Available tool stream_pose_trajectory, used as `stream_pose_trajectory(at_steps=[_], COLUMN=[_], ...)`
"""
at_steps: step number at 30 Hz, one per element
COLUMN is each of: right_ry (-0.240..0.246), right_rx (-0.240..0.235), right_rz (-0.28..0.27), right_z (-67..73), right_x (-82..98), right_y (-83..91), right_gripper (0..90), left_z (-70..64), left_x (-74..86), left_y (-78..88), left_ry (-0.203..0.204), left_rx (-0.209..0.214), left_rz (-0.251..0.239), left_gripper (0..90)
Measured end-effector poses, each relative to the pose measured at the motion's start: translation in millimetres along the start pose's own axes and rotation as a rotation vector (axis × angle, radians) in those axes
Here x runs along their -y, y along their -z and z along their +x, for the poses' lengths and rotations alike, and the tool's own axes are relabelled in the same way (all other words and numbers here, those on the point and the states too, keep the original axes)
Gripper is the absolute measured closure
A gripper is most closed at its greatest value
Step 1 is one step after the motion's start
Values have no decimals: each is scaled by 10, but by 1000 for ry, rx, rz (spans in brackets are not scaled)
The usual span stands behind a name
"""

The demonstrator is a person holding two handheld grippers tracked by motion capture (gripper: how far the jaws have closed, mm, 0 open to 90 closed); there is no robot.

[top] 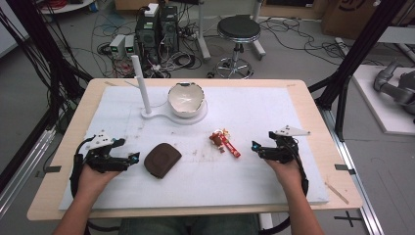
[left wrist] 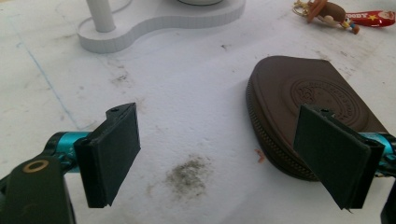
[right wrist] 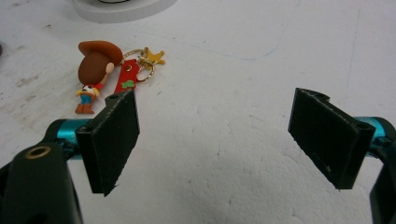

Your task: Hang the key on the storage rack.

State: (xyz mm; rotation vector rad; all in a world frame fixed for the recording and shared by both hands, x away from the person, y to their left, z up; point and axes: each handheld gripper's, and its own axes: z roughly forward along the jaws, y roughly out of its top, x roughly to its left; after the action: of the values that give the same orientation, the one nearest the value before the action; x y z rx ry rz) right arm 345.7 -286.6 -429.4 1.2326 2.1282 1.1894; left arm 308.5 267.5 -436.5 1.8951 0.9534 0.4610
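A brown zippered pouch point(top: 162, 159) lies on the white mat, just right of my left gripper point(top: 131, 159). In the left gripper view the pouch point(left wrist: 299, 100) sits behind the right jaw, and my left gripper point(left wrist: 224, 156) is open with bare mat between its jaws. A cowboy-figure keychain point(top: 224, 140) with a red strap lies left of my right gripper point(top: 255, 147). The keychain point(right wrist: 100, 70) appears beyond the left jaw in the right gripper view, where my right gripper point(right wrist: 224, 144) is open and empty.
A white stand point(top: 151, 115) with an upright post point(top: 140, 81) carries a white bowl point(top: 186, 98) at the back of the mat. A stool point(top: 238, 30), cables and computer boxes stand on the floor beyond the table.
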Motion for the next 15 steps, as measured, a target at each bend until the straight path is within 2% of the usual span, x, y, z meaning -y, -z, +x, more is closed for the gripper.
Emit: stream_pose_trajectory(at_steps=[6,12,15], right_ry=[22,47,80], right_rx=[-9,-29,-50], right_rz=[5,9,21], right_z=[54,161,281], right_x=[-37,-119,-197], right_y=[-53,-176,-287], right_gripper=[164,164,165], left_z=[21,48,63], left_x=[25,87,142], left_y=[33,152,240], left_ry=[9,11,17], left_rx=[-8,-35,-44], left_rz=[-4,-6,-10], left_gripper=[150,150,150])
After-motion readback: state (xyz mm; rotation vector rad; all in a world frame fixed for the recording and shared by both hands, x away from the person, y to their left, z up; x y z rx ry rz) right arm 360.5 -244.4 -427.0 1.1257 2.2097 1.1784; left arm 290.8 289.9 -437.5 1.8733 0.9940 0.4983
